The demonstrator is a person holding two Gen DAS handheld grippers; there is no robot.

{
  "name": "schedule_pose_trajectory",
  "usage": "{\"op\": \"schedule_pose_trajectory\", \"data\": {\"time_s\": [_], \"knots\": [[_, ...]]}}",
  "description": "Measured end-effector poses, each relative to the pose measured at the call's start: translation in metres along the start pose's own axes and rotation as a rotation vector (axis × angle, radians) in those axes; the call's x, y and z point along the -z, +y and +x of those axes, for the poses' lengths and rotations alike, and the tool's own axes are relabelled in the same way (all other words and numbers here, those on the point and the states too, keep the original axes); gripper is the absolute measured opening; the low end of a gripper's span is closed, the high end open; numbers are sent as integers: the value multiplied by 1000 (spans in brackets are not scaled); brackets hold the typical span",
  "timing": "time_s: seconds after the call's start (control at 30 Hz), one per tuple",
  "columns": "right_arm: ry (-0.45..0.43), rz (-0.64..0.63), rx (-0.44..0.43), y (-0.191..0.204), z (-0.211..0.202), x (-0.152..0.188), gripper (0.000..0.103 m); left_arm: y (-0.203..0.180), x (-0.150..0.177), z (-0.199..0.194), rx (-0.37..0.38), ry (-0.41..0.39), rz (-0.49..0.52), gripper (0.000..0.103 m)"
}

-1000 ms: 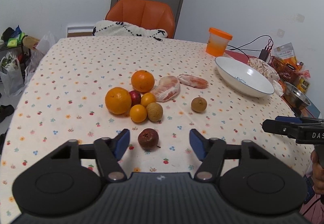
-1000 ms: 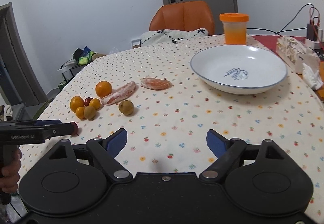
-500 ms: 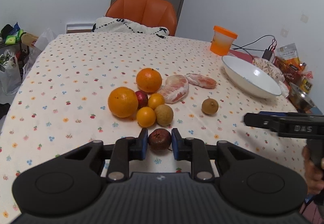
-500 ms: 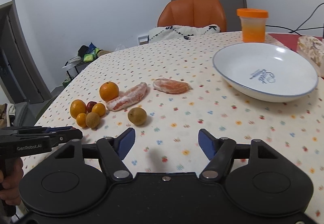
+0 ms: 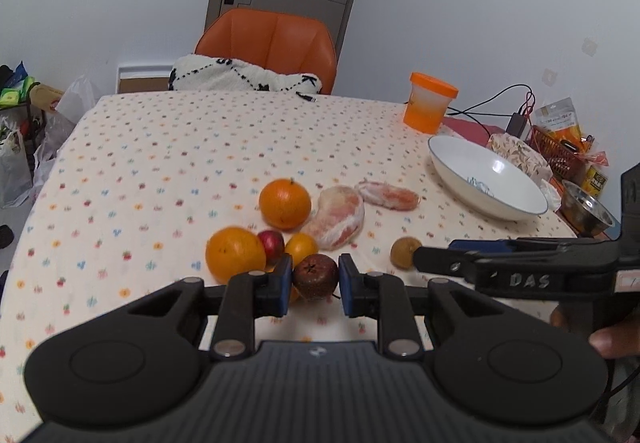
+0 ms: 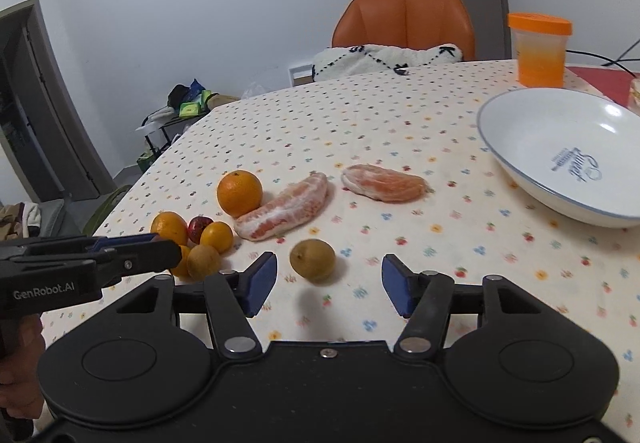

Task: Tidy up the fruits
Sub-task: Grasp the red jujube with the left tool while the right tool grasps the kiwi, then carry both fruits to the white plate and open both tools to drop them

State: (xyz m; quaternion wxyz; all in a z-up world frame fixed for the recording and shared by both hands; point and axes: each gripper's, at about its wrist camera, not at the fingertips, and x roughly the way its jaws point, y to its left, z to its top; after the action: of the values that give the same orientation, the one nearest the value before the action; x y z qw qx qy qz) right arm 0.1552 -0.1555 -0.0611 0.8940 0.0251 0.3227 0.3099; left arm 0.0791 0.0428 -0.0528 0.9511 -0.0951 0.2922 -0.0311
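My left gripper is shut on a dark brown wrinkled fruit, held just above the tablecloth in front of a cluster of oranges and a small red fruit. Two peeled pomelo pieces lie behind the cluster. My right gripper is open, its blue pads either side of a brown-green round fruit that rests on the cloth just beyond them. The white bowl stands empty at the right. In the right wrist view the left gripper's side hides the dark fruit.
An orange-lidded jar stands behind the bowl. A steel bowl, a red basket and cables crowd the table's right edge. An orange chair with a white blanket is at the far end. Bags sit on the floor at left.
My left gripper closed on the dark brown fruit and lifted it slightly. My right gripper moved forward and left toward the brown-green fruit, staying open.
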Motion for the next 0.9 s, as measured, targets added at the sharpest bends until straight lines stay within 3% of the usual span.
{"op": "schedule_pose_trajectory", "data": {"time_s": [0.2,0.3,0.43,0.9], "knots": [[13,9,-20,3,17,-3,49,2,-5,5,-5,4,-5,23],[3,-8,-3,4,19,-2,26,3,-6,6,-8,5,-6,23],[1,42,-38,-5,12,-4,26,-1,-9,8,-11,7,2,23],[-107,112,17,-42,-34,-5,26,-38,-19,24,31,13,40,23]]}}
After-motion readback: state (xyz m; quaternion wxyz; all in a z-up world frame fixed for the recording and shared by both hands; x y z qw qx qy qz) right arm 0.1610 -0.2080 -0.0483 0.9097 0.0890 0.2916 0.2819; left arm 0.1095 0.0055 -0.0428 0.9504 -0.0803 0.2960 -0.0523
